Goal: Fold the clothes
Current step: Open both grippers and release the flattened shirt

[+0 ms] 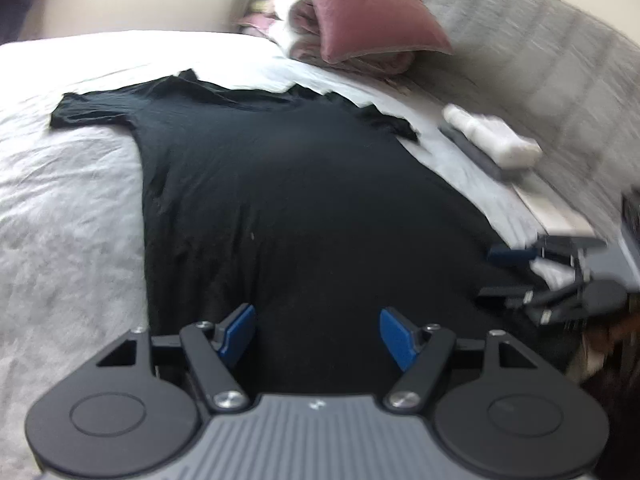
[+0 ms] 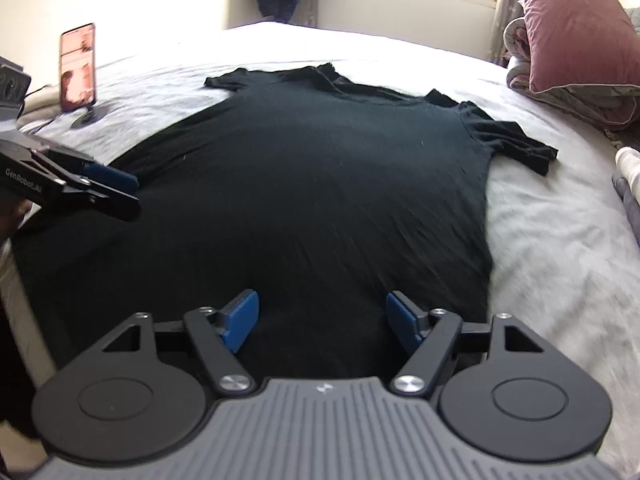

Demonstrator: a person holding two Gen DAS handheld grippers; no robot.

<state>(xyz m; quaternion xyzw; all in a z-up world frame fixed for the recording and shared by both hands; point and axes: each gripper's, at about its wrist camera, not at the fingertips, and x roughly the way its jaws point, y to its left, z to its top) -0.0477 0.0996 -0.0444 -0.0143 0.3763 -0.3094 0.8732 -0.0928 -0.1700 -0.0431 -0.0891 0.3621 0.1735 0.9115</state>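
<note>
A black t-shirt (image 1: 280, 184) lies spread flat on the white bed, collar at the far end and hem near me; it also shows in the right wrist view (image 2: 312, 184). My left gripper (image 1: 318, 334) is open and empty, just above the hem area. My right gripper (image 2: 322, 320) is open and empty, also over the hem end. The right gripper appears at the right edge of the left wrist view (image 1: 552, 276). The left gripper appears at the left edge of the right wrist view (image 2: 80, 188). Both sleeves lie spread out to the sides.
A pink pillow (image 1: 372, 8) on folded bedding sits at the far right, against a grey padded headboard (image 1: 540, 52). A white bottle (image 1: 492, 136) and a grey item lie by the bed's right edge. A phone on a stand (image 2: 78, 68) stands at the left.
</note>
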